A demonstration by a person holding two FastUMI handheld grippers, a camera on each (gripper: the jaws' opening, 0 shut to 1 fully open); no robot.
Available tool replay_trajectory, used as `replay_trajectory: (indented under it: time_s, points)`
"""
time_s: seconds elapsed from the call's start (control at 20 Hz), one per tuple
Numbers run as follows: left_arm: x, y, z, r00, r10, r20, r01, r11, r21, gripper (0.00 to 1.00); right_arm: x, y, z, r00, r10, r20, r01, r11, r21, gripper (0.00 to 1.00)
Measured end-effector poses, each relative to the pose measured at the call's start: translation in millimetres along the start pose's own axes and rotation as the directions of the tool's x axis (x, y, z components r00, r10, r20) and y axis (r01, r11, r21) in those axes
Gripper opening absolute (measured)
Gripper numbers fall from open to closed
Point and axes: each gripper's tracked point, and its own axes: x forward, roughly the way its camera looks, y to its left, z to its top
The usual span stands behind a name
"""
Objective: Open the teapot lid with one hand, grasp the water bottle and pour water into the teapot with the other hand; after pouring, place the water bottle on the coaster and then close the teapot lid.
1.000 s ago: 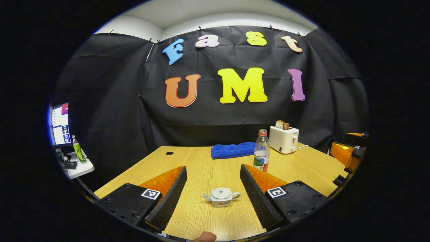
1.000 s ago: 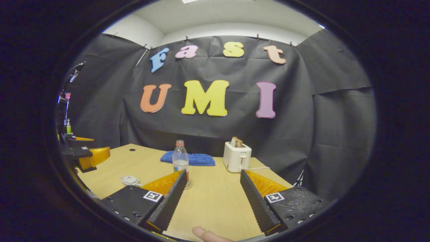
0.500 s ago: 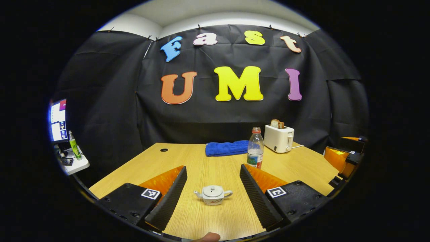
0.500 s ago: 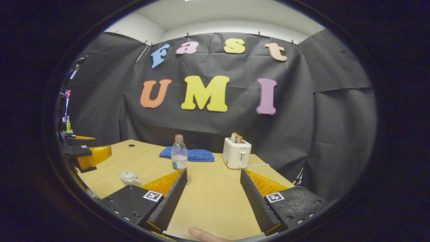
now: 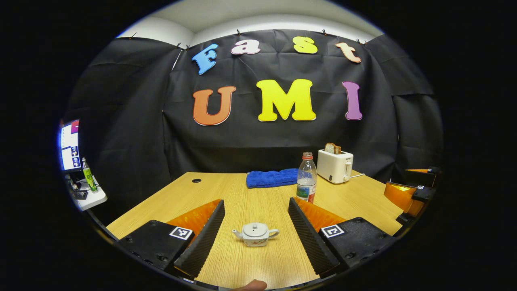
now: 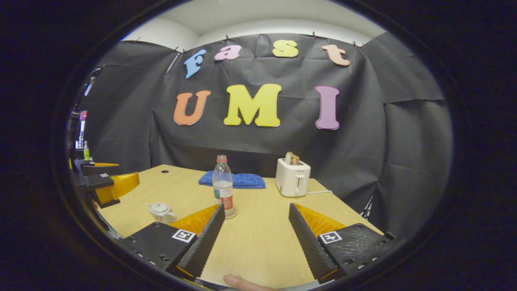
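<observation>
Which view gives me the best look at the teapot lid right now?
The left gripper view: the teapot sits centred between that hand-held gripper's open fingers, lid on, knob visible. The right gripper view catches the teapot off to the left, smaller, its base partly hidden behind a finger.

You are working in a recording booth: black cloth wall [image 5: 282,137] at twelve o'clock behind a wooden surface [image 5: 242,194], household props like a toaster [image 5: 335,165] at one o'clock, a monitor [image 5: 69,145] at nine o'clock.
</observation>
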Motion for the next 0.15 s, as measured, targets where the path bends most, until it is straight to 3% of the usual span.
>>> replay_trajectory:
  time_s: [0.15]
  points:
    - [-0.6,-1.6,1.3,1.000,-0.005,0.008,0.005,1.000,0.003,0.99,2.6,-3.2,0.8,1.000,-0.008,-0.002,0.008,1.000,0.004,0.95]
